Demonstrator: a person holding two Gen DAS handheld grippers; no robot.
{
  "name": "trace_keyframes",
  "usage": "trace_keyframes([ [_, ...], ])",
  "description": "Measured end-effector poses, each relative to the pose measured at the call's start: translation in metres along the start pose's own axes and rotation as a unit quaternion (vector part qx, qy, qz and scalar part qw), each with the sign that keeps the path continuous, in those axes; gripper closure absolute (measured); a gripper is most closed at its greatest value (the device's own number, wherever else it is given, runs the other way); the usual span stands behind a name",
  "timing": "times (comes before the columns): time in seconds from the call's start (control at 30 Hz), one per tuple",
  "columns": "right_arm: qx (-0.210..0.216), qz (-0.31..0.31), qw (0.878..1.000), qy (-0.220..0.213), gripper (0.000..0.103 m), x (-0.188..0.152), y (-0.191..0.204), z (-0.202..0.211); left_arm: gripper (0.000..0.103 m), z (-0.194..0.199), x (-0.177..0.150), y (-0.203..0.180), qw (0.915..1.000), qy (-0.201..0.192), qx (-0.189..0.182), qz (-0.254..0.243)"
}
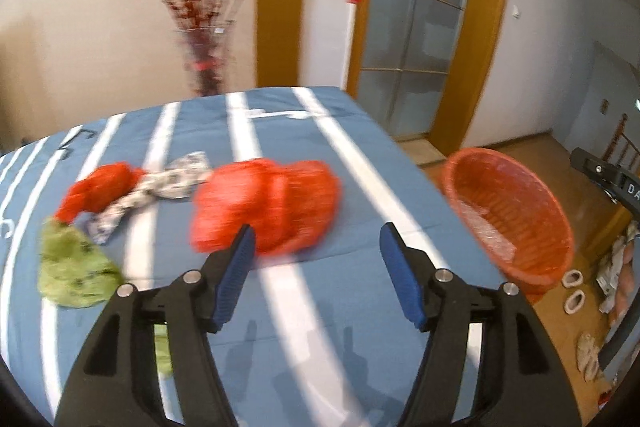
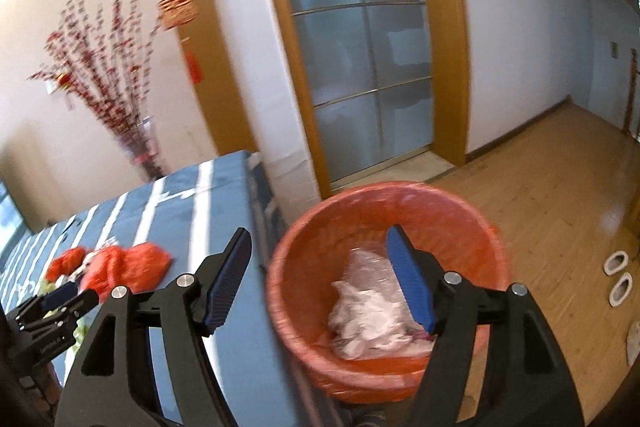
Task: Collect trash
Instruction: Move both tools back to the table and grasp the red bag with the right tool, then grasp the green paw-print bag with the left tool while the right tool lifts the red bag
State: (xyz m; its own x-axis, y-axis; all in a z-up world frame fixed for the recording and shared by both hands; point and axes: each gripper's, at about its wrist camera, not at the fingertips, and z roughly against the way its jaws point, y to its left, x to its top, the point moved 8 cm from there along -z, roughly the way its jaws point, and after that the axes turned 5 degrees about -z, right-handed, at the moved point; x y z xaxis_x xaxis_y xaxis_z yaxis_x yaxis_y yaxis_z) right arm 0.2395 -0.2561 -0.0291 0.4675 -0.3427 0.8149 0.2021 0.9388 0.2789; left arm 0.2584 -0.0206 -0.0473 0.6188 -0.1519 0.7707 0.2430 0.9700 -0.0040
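Observation:
On the blue striped tabletop (image 1: 352, 287) lie a big crumpled red bag (image 1: 266, 205), a smaller red piece (image 1: 98, 189), a white patterned wrapper (image 1: 160, 187) and a green wrapper (image 1: 74, 267). My left gripper (image 1: 316, 239) hangs open just in front of the big red bag, nothing between its blue pads. An orange bin (image 2: 384, 283) stands on the floor beside the table, holding white crumpled plastic (image 2: 368, 315). My right gripper (image 2: 318, 243) is open above the bin's near rim, empty. The left gripper (image 2: 60, 301) shows at the left in the right wrist view.
The orange bin (image 1: 508, 215) sits off the table's right edge. A vase of red-flowered branches (image 1: 200, 27) stands behind the table against the wall. A glass sliding door (image 2: 360, 59) is beyond the bin. White slippers (image 2: 618, 275) lie on the wooden floor (image 2: 540, 195).

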Motion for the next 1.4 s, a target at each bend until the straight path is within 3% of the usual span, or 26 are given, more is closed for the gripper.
trace_keyframes([
  [0.4, 0.085, 0.071, 0.992, 0.062, 0.033, -0.042, 0.134, -0.032, 0.038, 0.028, -0.035, 0.149, 0.9908, 0.007, 0.106, 0.084],
  [0.63, 0.123, 0.096, 0.982, 0.110, 0.040, -0.072, 0.208, -0.062, 0.038, 0.045, -0.054, 0.207, 0.9821, 0.005, 0.141, 0.125],
  [0.83, 0.115, 0.113, 0.980, 0.118, 0.041, -0.084, 0.245, -0.084, 0.038, 0.050, -0.069, 0.233, 0.9777, 0.007, 0.150, 0.147],
  [0.97, 0.088, 0.121, 0.982, 0.115, 0.035, -0.085, 0.252, -0.102, 0.038, 0.049, -0.075, 0.244, 0.9761, 0.012, 0.151, 0.156],
  [1.1, 0.070, 0.128, 0.977, 0.153, 0.036, -0.102, 0.245, -0.122, 0.038, 0.049, -0.080, 0.250, 0.9755, 0.014, 0.151, 0.159],
  [1.13, 0.072, 0.129, 0.976, 0.160, 0.038, -0.106, 0.244, -0.124, 0.038, 0.049, -0.081, 0.250, 0.9755, 0.014, 0.150, 0.160],
  [1.2, 0.076, 0.134, 0.973, 0.175, 0.060, -0.116, 0.240, -0.126, 0.038, 0.048, -0.081, 0.249, 0.9757, 0.015, 0.148, 0.161],
  [1.3, 0.080, 0.144, 0.972, 0.165, 0.081, -0.117, 0.236, -0.118, 0.038, 0.047, -0.081, 0.246, 0.9766, 0.016, 0.144, 0.159],
  [1.4, 0.084, 0.143, 0.974, 0.155, 0.086, -0.112, 0.230, -0.109, 0.038, 0.046, -0.079, 0.238, 0.9784, 0.017, 0.139, 0.153],
])
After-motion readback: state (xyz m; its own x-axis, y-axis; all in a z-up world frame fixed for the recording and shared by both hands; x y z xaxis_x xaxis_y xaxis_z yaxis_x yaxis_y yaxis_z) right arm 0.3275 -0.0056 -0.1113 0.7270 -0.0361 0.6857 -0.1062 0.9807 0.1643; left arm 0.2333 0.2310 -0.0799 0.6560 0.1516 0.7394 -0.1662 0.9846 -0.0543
